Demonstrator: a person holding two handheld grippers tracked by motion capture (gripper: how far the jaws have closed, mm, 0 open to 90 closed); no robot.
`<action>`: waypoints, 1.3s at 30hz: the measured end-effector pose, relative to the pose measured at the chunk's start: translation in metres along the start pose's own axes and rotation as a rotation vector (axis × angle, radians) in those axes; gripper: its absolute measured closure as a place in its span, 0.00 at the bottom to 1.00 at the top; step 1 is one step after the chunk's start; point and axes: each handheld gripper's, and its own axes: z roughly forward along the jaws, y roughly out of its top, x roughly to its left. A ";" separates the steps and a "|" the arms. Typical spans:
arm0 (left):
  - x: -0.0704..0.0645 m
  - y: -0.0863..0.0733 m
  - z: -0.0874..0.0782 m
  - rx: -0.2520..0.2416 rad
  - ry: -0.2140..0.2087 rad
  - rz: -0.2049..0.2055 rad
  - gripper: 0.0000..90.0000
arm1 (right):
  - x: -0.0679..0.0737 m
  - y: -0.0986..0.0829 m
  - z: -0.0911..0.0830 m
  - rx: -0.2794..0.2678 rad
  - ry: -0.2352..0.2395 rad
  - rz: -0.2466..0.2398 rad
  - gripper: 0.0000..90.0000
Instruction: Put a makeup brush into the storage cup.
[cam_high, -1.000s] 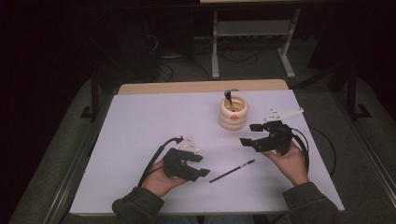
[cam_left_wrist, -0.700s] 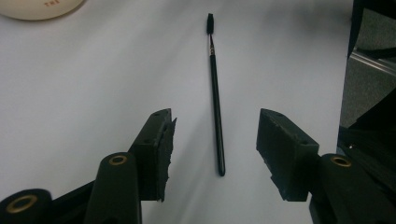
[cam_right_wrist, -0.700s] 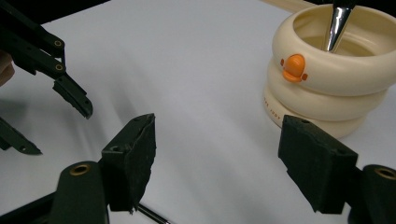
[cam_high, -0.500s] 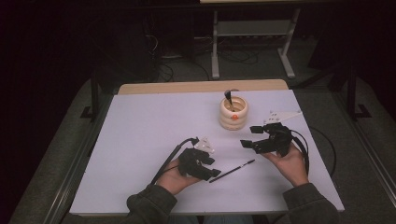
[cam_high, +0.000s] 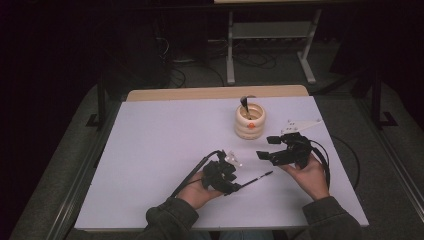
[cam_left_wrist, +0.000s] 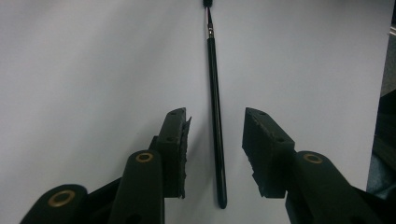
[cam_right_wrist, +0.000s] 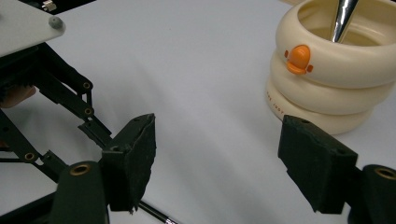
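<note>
A: Entry. The thin black brush (cam_left_wrist: 215, 107) lies flat on the white table (cam_high: 150, 150), tip pointing away from me, well short of the cream holder (cam_high: 250, 120).

B: Where is your left gripper (cam_left_wrist: 215, 149)?

A: Over the handle end. A second ago it sat farther left, off the brush; now it has slid in, and the handle runs straight between my fingers (cam_left_wrist: 173, 149). They are spread, one each side, neither touching it yet.

B: Meaning?

A: I judge the approach is done; closing on the handle is what remains, then the lift toward the holder, where another brush (cam_right_wrist: 343, 16) already stands.

B: Right gripper (cam_right_wrist: 224, 163)?

A: Unmoved, fingers wide apart, holding nothing, hovering near the holder with its orange duck bill (cam_right_wrist: 298, 59).
</note>
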 end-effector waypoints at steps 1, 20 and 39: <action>0.000 0.000 0.001 0.004 0.002 0.003 0.68 | 0.000 0.000 0.000 -0.002 0.000 -0.002 0.30; -0.003 0.003 0.017 0.066 0.008 0.040 0.81 | 0.000 -0.003 0.000 -0.003 0.014 0.006 0.31; -0.006 0.004 0.021 0.087 0.031 0.023 0.88 | 0.002 -0.001 0.002 -0.012 0.025 0.008 0.32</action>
